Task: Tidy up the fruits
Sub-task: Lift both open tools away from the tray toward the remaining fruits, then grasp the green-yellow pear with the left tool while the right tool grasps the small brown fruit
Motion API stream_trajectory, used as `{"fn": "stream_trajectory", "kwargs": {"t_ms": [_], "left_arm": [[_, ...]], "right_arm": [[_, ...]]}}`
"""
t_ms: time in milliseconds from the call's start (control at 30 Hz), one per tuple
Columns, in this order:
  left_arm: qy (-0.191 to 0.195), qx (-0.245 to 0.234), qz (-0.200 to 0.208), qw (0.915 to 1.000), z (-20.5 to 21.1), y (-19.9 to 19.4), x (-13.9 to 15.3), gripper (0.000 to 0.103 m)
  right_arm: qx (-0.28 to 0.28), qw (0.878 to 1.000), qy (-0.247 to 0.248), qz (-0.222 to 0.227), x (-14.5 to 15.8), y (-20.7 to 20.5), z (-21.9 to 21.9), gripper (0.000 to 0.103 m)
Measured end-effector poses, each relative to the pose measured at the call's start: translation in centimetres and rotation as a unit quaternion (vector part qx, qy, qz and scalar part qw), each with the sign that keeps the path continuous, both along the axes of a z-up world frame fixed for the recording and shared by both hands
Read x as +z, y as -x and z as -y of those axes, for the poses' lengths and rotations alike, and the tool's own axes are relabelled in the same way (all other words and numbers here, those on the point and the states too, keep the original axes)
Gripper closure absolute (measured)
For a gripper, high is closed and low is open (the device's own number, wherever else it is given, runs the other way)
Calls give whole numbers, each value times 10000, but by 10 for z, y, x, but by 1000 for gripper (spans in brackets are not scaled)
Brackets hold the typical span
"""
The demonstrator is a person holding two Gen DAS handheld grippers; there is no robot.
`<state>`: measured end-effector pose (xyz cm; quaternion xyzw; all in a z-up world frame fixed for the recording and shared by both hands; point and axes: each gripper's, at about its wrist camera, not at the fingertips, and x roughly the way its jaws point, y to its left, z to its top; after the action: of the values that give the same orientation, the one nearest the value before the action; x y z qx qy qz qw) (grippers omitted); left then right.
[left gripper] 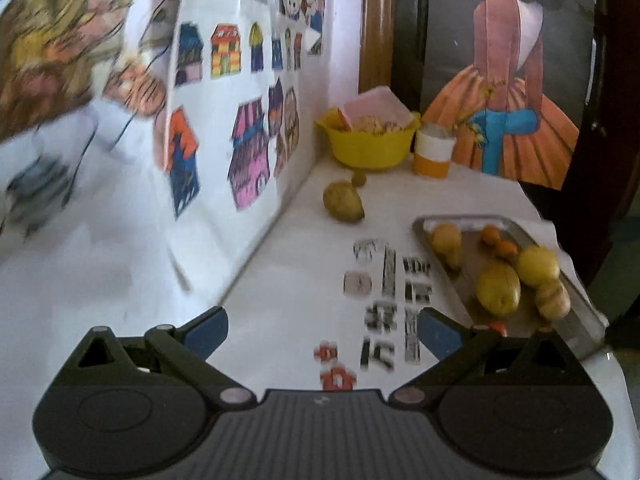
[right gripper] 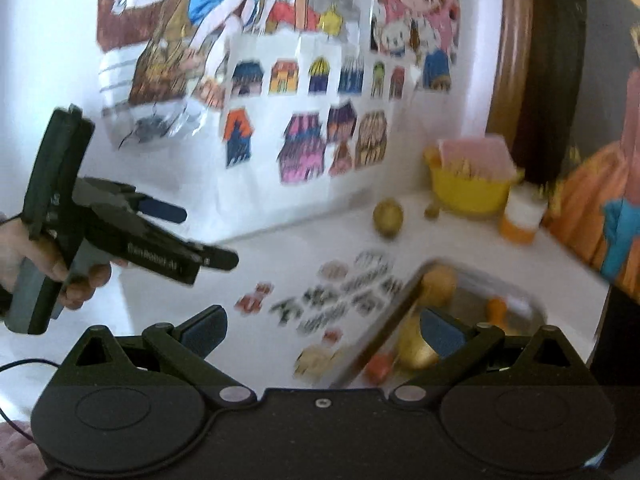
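**A home corner hung with children's drawings**

This looks like a lived-in room of a home. Hand-coloured paper drawings of houses [left gripper: 224,52] and cartoon figures [right gripper: 224,12] cover the white wall at 11 o'clock. A large picture of a figure in an orange skirt [left gripper: 516,120] leans at 2 o'clock beside a wooden frame [left gripper: 376,24]. The white bench [left gripper: 296,280] carries a yellow bowl [left gripper: 370,148], an orange-and-white jar [left gripper: 434,154] and a metal tray [left gripper: 460,276] of fruit.

The left gripper [left gripper: 322,336] hangs over the white table [left gripper: 288,300], its blue-padded jaws spread wide with nothing between them; ahead and to its right sits a metal tray [left gripper: 582,300] of yellow fruit; farther ahead lies a loose pear [left gripper: 343,201], beyond it a yellow bowl [left gripper: 370,146].
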<state>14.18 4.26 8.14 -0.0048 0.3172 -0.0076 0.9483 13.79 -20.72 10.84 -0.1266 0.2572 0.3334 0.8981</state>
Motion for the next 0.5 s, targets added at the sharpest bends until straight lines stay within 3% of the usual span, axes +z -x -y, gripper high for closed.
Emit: {"fn": "stream_trajectory", "kwargs": {"t_ms": [167, 267, 500], "left_arm": [[43, -1, 165, 9999, 9, -43, 8, 1], [-2, 1, 236, 9997, 17, -73, 9, 1], [-156, -49, 268, 9995, 34, -139, -3, 1]], "right_arm": [[-80, 9995, 97, 300, 36, -60, -4, 1], [-232, 9995, 20, 227, 51, -106, -6, 1], [-368, 9993, -22, 48, 46, -195, -25, 1]]}}
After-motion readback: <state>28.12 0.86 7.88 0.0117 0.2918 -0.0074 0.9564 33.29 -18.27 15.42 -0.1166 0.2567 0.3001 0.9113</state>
